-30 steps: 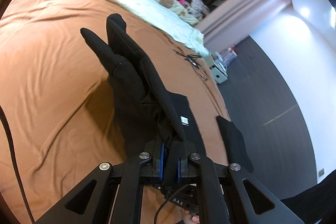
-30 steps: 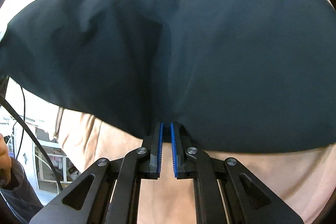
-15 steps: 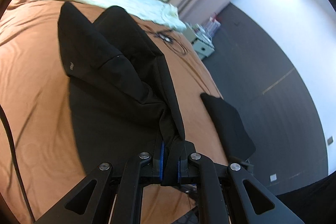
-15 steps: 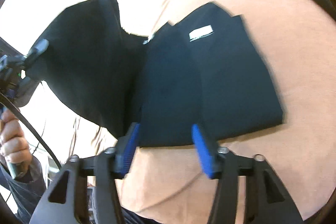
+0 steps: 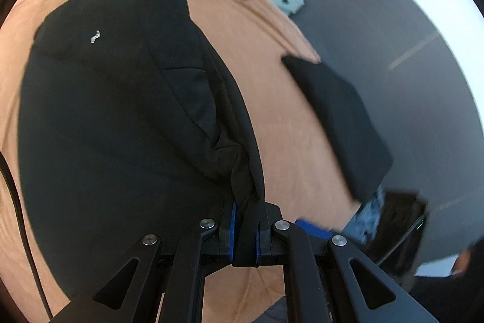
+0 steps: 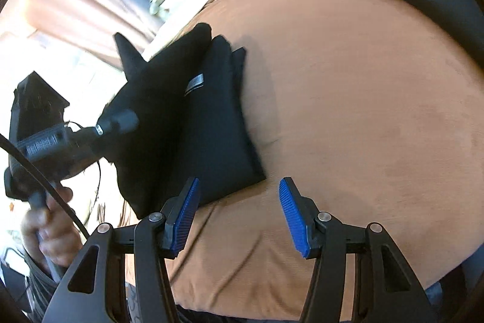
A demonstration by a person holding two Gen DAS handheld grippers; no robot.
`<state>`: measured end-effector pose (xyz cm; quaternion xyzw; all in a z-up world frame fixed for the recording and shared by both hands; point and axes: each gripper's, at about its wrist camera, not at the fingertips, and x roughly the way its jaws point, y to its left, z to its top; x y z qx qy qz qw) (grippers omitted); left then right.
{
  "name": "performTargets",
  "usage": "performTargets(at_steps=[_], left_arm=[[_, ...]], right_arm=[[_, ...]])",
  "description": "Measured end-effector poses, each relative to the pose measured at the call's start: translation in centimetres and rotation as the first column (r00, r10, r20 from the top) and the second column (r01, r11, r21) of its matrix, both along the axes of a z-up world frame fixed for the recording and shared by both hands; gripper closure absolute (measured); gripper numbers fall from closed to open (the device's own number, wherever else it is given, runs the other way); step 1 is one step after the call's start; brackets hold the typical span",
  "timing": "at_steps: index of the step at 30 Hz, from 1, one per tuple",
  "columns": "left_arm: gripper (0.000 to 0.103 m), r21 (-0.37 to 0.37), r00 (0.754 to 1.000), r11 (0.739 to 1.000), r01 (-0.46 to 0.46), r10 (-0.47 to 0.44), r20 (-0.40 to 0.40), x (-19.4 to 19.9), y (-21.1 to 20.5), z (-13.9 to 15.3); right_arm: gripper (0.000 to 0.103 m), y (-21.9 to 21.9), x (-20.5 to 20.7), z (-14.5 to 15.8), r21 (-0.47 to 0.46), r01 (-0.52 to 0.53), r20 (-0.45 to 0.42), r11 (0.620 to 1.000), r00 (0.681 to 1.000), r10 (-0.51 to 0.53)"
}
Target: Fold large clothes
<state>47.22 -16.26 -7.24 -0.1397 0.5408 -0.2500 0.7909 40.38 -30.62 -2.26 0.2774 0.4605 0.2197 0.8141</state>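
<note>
- My left hand-held gripper (image 5: 244, 227) is clamped on a bunched edge of the black garment (image 5: 121, 111), which spreads away from its fingers over the bed (image 5: 272, 65).
- Seen from the right wrist, the garment (image 6: 205, 129) lies partly folded on the bed (image 6: 363, 111), its long axis running away from me, with its near corner just ahead of the left blue pad.
- My right hand-held gripper (image 6: 239, 214) hangs empty with its fingers apart, near that corner; I judge it the nearer one for the next grasp.
- A second folded black piece (image 5: 341, 123) lies well apart from the garment, toward the bed's edge.
</note>
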Motion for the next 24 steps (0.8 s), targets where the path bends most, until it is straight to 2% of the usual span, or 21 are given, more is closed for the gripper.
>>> performTargets(at_steps=[1,3,5,6,8,13,17,23,24], left_arm=[[0.088,0.013,1.0,1.0,0.019,-0.019,-0.014,0.2,-0.5,-0.4],[0.076,-0.012,0.999,0.999,0.043,-0.043,-0.025,0.4,-0.9,-0.5],[0.058,-0.074,0.998,0.996,0.058,-0.059,-0.016,0.3,-0.4,0.0],[0.055,-0.099,0.998,0.993,0.062,-0.062,-0.004,0.1,0.1,0.4],[0.047,-0.11,0.998,0.993,0.048,-0.044,0.038,-0.2,1.3,1.7],[0.046,-0.087,0.996,0.995,-0.045,0.052,0.079,-1.5,6.5,2.7],[0.046,-0.027,0.989,0.991,-0.13,0.132,0.066,-2.7,10.7,1.1],[0.046,0.04,0.974,0.973,-0.228,0.227,0.011,-4.8,14.9,-2.6],[0.046,0.046,0.972,0.971,-0.236,0.237,0.002,-5.3,15.3,-3.0]], right_arm=[[0.05,-0.2,0.0,0.1,0.005,0.006,0.003,1.0,1.0,-0.006],[0.05,-0.1,0.2,0.1,0.018,0.013,0.011,1.0,1.0,-0.013],[0.038,-0.1,0.4,0.5,0.037,0.015,0.025,0.999,1.0,-0.016],[0.033,0.0,0.5,0.8,0.049,0.016,0.042,0.999,0.999,-0.018],[0.033,-0.4,-1.9,2.0,0.06,0.004,0.057,0.998,0.998,-0.008],[0.033,2.4,-0.2,1.8,0.076,-0.049,0.077,0.996,0.996,0.043],[0.033,4.5,1.9,1.5,0.076,-0.076,0.083,0.994,0.994,0.07],[0.033,6.7,4.5,1.3,-0.021,-0.032,0.037,0.999,0.999,0.033],[0.043,6.9,4.9,1.2,-0.045,-0.016,0.033,0.999,0.999,0.017]])
